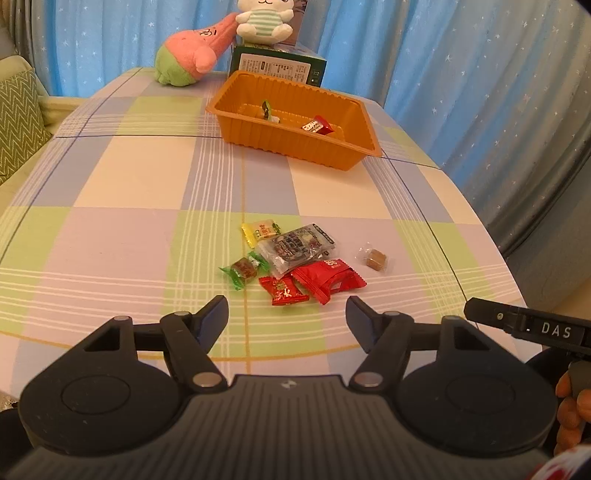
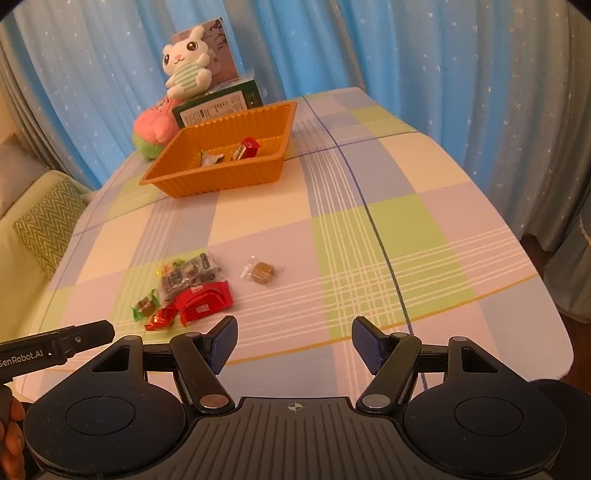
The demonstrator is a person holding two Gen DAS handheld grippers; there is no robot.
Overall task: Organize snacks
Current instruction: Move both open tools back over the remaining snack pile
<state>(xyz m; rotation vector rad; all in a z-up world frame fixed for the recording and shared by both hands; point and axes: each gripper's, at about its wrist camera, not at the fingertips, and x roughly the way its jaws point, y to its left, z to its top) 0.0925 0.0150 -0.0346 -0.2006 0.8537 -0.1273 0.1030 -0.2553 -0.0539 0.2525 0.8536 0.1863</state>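
Observation:
An orange tray (image 1: 236, 125) (image 2: 221, 181) stands at the back of the checked table with a couple of wrapped snacks inside. A heap of snacks lies nearer: a yellow packet (image 1: 260, 230), a clear packet (image 1: 299, 249) (image 2: 188, 275), a green-wrapped candy (image 1: 243, 269) (image 2: 146, 306), a small red candy (image 1: 284, 291) (image 2: 160, 318) and a larger red packet (image 1: 330, 278) (image 2: 205, 304). A brown candy in clear wrap (image 1: 375, 256) (image 2: 262, 273) lies apart to the right. My left gripper (image 1: 287, 314) hangs open just short of the heap. My right gripper (image 2: 294, 339) is open over bare cloth, right of the heap.
A pink-and-green plush (image 1: 188, 55) (image 2: 153, 129), a white rabbit plush (image 1: 264, 18) (image 2: 188, 62) and a green box (image 1: 277, 64) (image 2: 218, 103) stand behind the tray. Blue starred curtains hang around. A sofa with a green cushion (image 1: 18, 118) (image 2: 48, 225) is at the left.

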